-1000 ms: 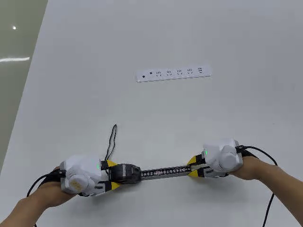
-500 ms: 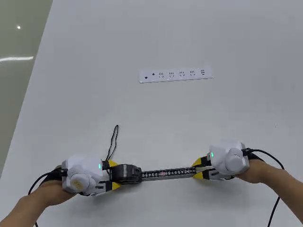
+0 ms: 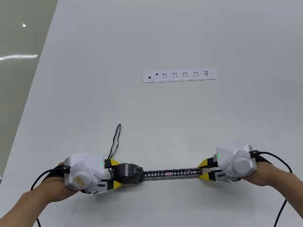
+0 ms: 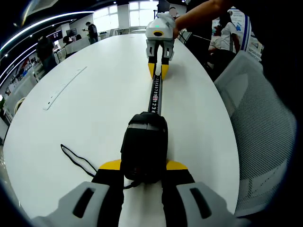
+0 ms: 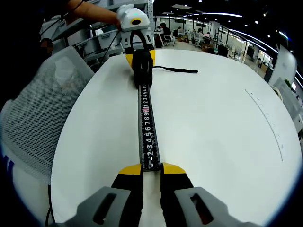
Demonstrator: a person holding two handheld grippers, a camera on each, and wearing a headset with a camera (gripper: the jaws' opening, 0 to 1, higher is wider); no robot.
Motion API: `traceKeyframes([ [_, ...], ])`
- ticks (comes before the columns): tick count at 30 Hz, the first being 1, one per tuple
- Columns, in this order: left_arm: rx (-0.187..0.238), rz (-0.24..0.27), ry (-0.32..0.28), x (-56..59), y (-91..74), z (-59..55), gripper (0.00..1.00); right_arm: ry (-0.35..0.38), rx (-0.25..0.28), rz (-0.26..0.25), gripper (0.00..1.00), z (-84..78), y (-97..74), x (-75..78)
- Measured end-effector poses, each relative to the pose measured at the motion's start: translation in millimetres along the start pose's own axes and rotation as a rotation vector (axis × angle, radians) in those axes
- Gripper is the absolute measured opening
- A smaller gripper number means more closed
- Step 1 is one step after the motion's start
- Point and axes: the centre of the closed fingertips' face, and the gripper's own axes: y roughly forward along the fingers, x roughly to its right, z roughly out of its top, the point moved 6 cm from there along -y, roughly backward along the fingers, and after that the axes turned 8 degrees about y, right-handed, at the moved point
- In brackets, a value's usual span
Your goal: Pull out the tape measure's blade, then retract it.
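At the near left, our left gripper (image 3: 115,174) is clamped around the black tape measure case (image 3: 129,172), which sits on the white table (image 3: 142,109) with its wrist cord (image 3: 115,139) trailing toward the far side. From the case the blade (image 3: 170,173) runs rightward, low over the table and numbers up, to our right gripper (image 3: 204,170), whose jaws pinch the blade's end. We judge the pull-out is under way. We should draw rightward along the blade's own line, level and untwisted, with the case pinned firmly so nothing buckles or slips.
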Motion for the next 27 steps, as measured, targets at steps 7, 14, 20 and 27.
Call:
traceKeyframes([
  [7,-0.002,-0.001,0.000,0.1,0.0,0.3,0.26,0.002,-0.003,-0.004,0.11,-3.3,-2.2,0.4],
  [14,-0.001,0.000,-0.002,-0.3,0.7,0.0,0.26,0.002,-0.008,-0.009,0.11,-6.9,-4.6,2.0],
  [20,-0.002,0.000,-0.001,-0.4,0.6,-0.4,0.26,0.003,-0.010,-0.015,0.10,-9.3,-6.9,2.5],
  [27,-0.002,0.000,0.002,-0.3,0.5,-0.6,0.26,0.000,-0.011,-0.021,0.10,-13.7,-10.9,2.7],
])
